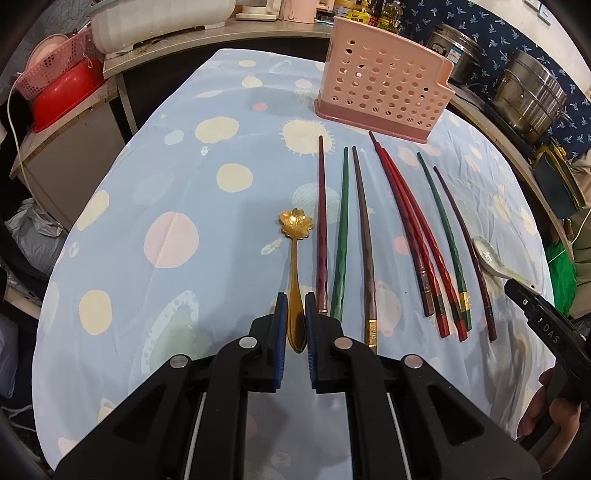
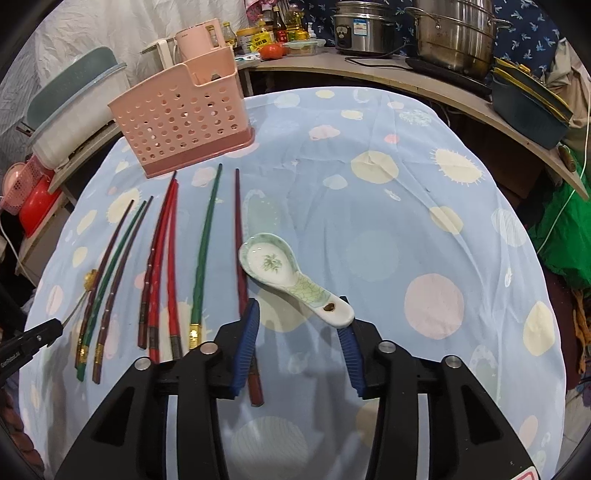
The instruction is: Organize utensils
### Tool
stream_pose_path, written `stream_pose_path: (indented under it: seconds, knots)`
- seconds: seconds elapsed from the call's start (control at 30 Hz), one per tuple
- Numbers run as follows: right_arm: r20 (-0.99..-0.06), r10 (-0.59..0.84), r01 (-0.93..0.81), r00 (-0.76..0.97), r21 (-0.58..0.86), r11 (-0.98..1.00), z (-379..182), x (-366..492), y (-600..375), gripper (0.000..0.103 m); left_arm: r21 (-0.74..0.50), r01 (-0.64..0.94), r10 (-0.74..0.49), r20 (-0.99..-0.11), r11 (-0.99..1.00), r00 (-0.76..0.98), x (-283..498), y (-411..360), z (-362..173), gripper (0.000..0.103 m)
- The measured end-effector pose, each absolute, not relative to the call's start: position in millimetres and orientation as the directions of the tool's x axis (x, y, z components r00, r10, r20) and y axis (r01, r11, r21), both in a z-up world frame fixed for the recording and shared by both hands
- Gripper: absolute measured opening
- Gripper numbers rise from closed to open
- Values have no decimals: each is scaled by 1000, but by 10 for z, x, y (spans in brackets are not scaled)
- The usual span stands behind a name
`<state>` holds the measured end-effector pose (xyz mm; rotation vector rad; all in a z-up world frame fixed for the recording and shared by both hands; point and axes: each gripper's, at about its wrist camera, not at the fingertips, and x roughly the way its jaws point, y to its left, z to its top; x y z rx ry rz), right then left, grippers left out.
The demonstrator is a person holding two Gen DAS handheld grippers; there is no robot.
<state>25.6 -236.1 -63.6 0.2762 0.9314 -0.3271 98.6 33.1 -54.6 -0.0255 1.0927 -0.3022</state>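
A gold flower-bowled spoon [image 1: 296,225] lies on the blue patterned tablecloth [image 1: 166,184], left of the chopsticks. My left gripper [image 1: 296,297] is shut on its handle, both blue pads against it. Several red, green and brown chopsticks [image 1: 406,229] lie side by side in front of the pink perforated utensil holder [image 1: 384,88]. In the right wrist view a white and green ceramic spoon [image 2: 273,266] lies right of the chopsticks [image 2: 201,251]. My right gripper [image 2: 298,310] stands open, and the spoon's handle end sits between the jaws near the right pad [image 2: 349,339].
The pink holder [image 2: 181,122] stands at the table's far left in the right wrist view. A counter behind holds steel pots [image 2: 454,33], bottles [image 2: 280,26] and a pink kettle [image 2: 199,37]. A red basin [image 1: 62,99] and pink basket sit off the table's left.
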Motion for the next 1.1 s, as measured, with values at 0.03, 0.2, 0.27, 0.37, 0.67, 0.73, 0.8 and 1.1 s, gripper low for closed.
stream_pose_path:
  seconds: [0.03, 0.2, 0.27, 0.37, 0.67, 0.73, 0.8, 1.1]
  knots:
    - [-819, -164, 400, 550, 86, 913, -647, 253, -2385, 47, -168, 228, -253, -871, 959, 422, 988, 334, -557, 9]
    - [-820, -186, 435, 541, 83, 897, -642, 135, -2525, 53, -168, 223, -249, -875, 960, 415, 996, 346, -605, 9]
    - [-815, -183, 441, 550, 98, 892, -608, 90, -2573, 53, -171, 221, -251, -877, 960, 410, 996, 353, -629, 9]
    - [-817, -172, 410, 551, 85, 908, -597, 172, -2565, 53, -167, 219, -245, -882, 961, 403, 996, 352, -675, 9]
    - [-855, -121, 345, 504, 71, 936, -761, 368, -2528, 30, -164, 201, -233, -890, 966, 392, 986, 405, -738, 8]
    - [-859, -106, 340, 501, 83, 937, -769, 347, -2500, 22, -165, 199, -233, -891, 966, 390, 995, 416, -747, 8]
    - [-862, -94, 336, 499, 92, 937, -779, 328, -2473, 20, -165, 199, -232, -891, 966, 389, 999, 414, -753, 8]
    - [-863, -78, 324, 499, 102, 940, -784, 372, -2413, 20, -165, 201, -233, -892, 965, 386, 1000, 414, -775, 8]
